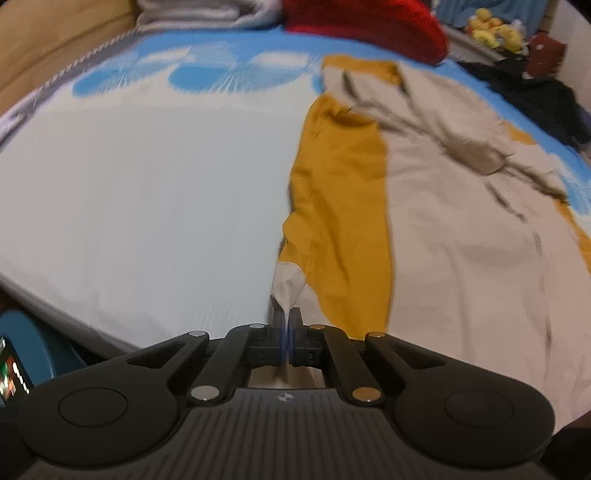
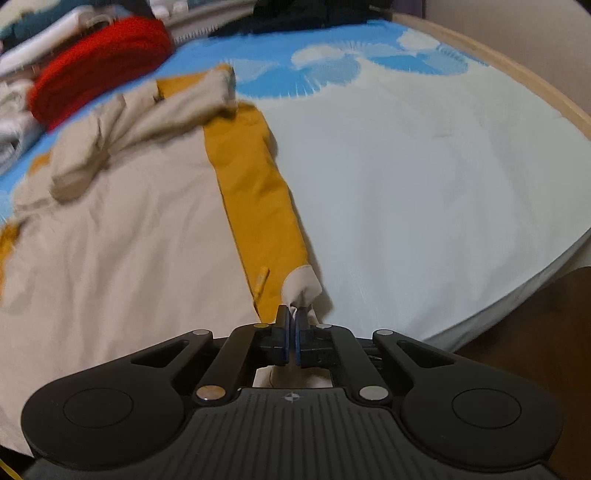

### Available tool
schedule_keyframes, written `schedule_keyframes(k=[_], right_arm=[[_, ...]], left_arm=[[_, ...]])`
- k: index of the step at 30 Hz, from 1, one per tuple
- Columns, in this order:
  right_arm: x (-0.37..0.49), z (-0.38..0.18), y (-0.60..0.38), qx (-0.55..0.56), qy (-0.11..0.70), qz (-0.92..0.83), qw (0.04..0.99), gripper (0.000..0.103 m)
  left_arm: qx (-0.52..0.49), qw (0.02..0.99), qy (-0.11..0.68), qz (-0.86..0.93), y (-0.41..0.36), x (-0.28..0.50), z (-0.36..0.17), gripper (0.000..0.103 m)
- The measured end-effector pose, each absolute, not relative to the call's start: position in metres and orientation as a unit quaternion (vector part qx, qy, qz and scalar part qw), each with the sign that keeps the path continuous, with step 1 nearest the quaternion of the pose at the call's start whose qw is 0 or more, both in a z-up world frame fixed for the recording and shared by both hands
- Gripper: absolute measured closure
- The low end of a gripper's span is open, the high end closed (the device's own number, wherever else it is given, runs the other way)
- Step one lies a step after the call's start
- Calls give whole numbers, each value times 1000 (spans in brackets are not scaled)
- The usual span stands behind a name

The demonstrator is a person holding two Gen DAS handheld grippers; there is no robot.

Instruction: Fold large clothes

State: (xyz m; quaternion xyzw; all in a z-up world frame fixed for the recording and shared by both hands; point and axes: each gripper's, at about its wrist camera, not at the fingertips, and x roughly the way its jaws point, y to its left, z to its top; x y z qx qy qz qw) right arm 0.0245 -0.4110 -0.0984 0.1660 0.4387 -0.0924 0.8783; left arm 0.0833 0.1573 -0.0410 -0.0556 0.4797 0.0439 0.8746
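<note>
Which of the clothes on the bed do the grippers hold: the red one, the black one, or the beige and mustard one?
The beige and mustard garment. Left gripper and right gripper each pinch a beige corner; the red garment and the black garment lie untouched.

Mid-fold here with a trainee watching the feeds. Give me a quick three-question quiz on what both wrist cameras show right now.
1. True or false: the left gripper is open above the bed sheet.
2. What does the right gripper pinch? A) red fabric B) beige corner of the beige-and-mustard garment C) the sheet
3. Fill in: the strip along the garment's edge is ____.

Key: 1 false, it is shut on a beige corner; 2 B; 3 mustard yellow.
</note>
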Motion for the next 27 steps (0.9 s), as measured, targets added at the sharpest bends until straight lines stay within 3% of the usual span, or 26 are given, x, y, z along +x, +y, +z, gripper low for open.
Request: schedule_keyframes(k=[11, 20, 23, 27], right_arm=[[-20, 8, -427, 243, 308, 0, 920, 103], [-108, 74, -448, 275, 243, 45, 929, 103], [-126, 91, -456, 276, 222, 49, 934, 103], [-92, 89, -468, 288, 215, 43, 932, 103]], left_arm=[[-98, 899, 423, -50, 174, 51, 66, 103], [-170, 896, 394, -112, 216, -14, 156, 103], [-190, 896, 384, -115, 224, -3, 163, 103], [-219, 890, 389, -90, 233, 55, 132, 103]])
